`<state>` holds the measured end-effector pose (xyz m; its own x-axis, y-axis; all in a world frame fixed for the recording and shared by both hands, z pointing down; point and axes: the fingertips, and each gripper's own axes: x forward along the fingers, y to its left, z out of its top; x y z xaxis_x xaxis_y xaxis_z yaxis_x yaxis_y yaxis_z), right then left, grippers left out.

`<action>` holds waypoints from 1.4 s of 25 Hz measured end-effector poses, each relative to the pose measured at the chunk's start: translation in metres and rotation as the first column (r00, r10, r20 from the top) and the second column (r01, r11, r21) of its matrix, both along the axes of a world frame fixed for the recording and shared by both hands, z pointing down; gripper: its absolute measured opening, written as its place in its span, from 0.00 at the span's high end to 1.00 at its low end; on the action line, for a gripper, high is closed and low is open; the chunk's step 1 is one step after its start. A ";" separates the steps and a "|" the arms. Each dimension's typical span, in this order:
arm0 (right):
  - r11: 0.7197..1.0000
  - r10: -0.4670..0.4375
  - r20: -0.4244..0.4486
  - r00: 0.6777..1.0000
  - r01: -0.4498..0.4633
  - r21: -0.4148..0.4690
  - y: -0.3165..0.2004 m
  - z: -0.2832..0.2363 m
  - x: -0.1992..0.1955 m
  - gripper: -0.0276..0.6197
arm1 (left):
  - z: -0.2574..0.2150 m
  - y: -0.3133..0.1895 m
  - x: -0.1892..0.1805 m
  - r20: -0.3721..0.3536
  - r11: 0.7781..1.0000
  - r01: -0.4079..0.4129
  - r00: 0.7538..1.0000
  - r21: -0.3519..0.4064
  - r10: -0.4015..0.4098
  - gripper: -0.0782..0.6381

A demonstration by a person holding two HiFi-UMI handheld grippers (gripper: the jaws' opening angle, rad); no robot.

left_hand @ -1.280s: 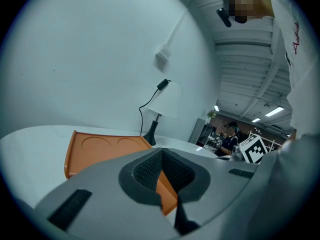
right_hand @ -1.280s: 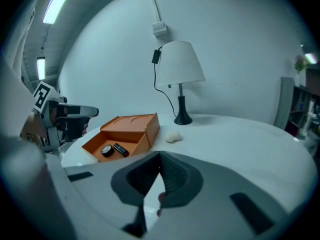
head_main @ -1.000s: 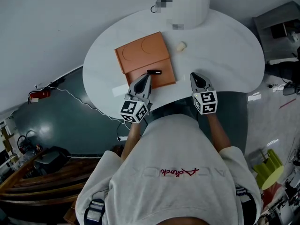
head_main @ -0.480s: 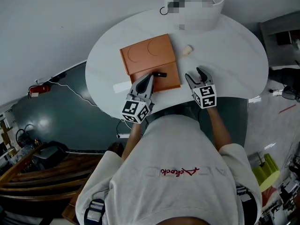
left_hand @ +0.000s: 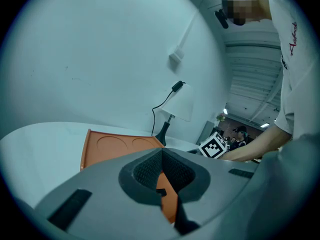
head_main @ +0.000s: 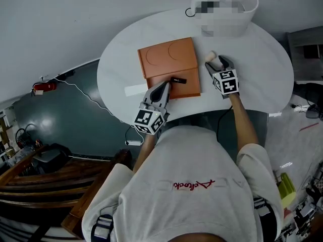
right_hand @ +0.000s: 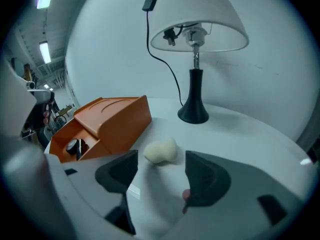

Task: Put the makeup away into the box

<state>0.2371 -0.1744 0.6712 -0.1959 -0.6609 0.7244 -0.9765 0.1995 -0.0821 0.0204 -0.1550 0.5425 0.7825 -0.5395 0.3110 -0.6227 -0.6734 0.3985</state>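
Pointing my right tongs [right_hand: 159,170] steeply down at the smooth, egg-shaped cream sponge [right_hand: 160,150] on the round white table [head_main: 252,59]. They've just been opening wide, sponge at the tips, untouched. Meanwhile my left tongs [left_hand: 161,159] sit closed and empty, near-level at the orange box [head_main: 169,59].

White short-sleeved T-shirt [head_main: 197,210], red script lettering [head_main: 191,185]

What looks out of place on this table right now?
Only the cream makeup sponge: it lies loose on the white table beside the orange box, not in it. The right gripper, whose jaws have just been opening, points at it with nothing between them yet.
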 end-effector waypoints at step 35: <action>0.940 0.039 0.070 0.997 -0.060 0.335 0.069 -0.125 -0.046 0.60 | -0.019 0.008 -0.013 -0.003 0.997 0.024 1.000 0.070 -0.023 0.88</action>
